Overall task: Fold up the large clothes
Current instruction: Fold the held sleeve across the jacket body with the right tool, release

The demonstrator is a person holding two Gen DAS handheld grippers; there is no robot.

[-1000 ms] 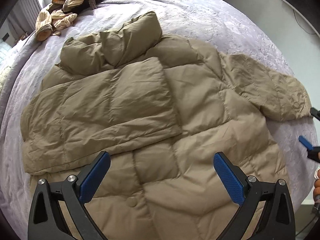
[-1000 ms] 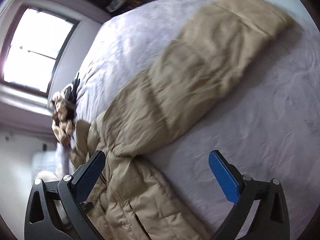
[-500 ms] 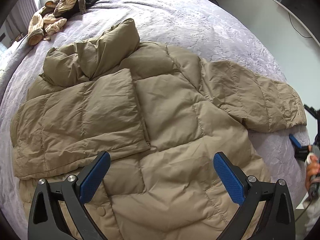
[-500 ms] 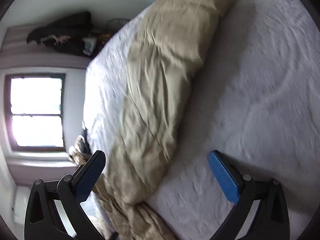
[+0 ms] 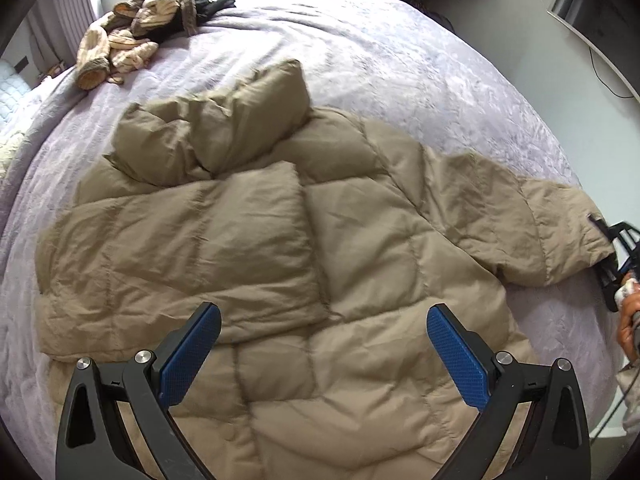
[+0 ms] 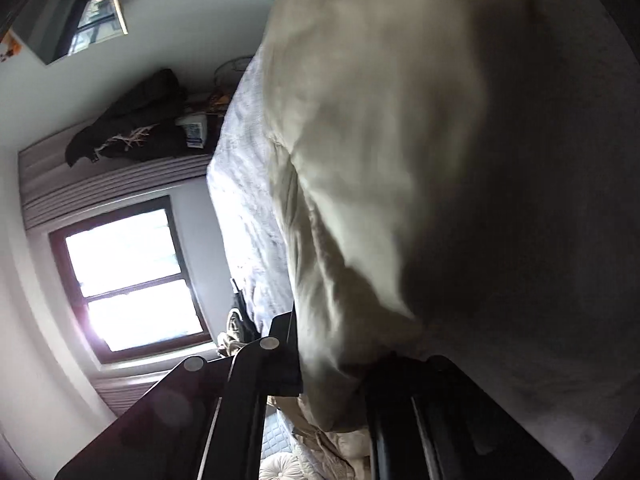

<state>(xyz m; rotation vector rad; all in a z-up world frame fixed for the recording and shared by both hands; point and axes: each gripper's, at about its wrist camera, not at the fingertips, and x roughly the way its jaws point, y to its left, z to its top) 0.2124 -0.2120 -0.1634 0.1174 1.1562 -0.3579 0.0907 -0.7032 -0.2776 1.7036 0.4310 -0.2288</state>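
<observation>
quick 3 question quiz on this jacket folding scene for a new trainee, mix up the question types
1. True or false: one sleeve of the tan puffer jacket is already folded across its body.
2. Which claw grips the outstretched sleeve's cuff: A) left claw, B) right claw, C) neither?
3. Fill in: the pile of other clothes lies at the far ______ of the bed.

Key
1. True. The folded sleeve lies flat over the jacket.
2. B. The right claw has just closed on the cuff; the left claw hangs open above the hem.
3. Corner.
</observation>
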